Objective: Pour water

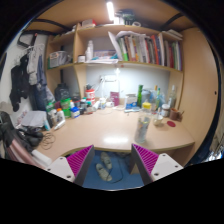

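My gripper [112, 163] is held open well back from a wooden desk [105, 135], with nothing between its magenta pads [80, 160]. On the desk's right part, beyond the right finger, stands a tall greyish container [143, 127], upright, perhaps a bottle or cup. A smaller cup-like thing [160, 123] stands just right of it. Further back by the wall is a clear bottle [168, 97]. Below the desk's front edge, seen between the fingers, a pair of slippers [104, 168] lies on a blue floor.
Clutter of bottles and boxes [68, 105] fills the desk's left and back. Bookshelves [140, 48] with books hang above. Dark things [12, 130] crowd the left side. A lamp [112, 14] glows at the ceiling.
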The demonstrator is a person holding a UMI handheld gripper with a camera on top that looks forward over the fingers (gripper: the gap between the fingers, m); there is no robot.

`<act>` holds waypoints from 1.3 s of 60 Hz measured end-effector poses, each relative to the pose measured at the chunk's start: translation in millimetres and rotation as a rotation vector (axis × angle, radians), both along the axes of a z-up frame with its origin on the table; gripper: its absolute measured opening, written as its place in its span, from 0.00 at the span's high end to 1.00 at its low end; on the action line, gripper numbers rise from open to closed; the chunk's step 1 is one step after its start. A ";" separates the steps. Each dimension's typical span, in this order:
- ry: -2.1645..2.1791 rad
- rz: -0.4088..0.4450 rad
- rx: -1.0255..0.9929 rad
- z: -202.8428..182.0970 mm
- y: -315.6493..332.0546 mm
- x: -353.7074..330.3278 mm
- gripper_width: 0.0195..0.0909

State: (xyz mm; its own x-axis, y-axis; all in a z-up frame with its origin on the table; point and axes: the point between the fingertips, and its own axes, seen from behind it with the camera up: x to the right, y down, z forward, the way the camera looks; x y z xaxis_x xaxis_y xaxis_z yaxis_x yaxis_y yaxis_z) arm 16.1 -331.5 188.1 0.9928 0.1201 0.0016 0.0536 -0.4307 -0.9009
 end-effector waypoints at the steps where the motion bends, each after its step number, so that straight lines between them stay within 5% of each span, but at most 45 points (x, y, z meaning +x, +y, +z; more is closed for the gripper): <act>1: -0.007 -0.010 0.010 -0.8 5.0 8.5 0.11; 19: 0.004 -0.152 0.108 -52.4 154.8 124.7 0.10; 33: 0.005 -0.063 0.134 -111.1 262.4 136.3 0.11; 45: -0.053 -0.034 0.207 -125.0 317.1 144.4 0.12; 48: -0.048 -0.015 0.205 -132.1 327.3 142.6 0.15; 51: -0.031 -0.008 0.204 -136.1 331.2 141.9 0.42; 67: -0.003 0.016 0.144 -142.0 343.3 135.2 0.62; 78: 0.268 -0.015 0.021 -119.9 365.1 125.8 0.64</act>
State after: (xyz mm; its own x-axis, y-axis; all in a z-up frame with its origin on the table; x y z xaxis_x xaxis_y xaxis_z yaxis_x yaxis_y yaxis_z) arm 141.9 33.6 68.2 0.9598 0.1083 -0.2590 -0.1941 -0.4106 -0.8909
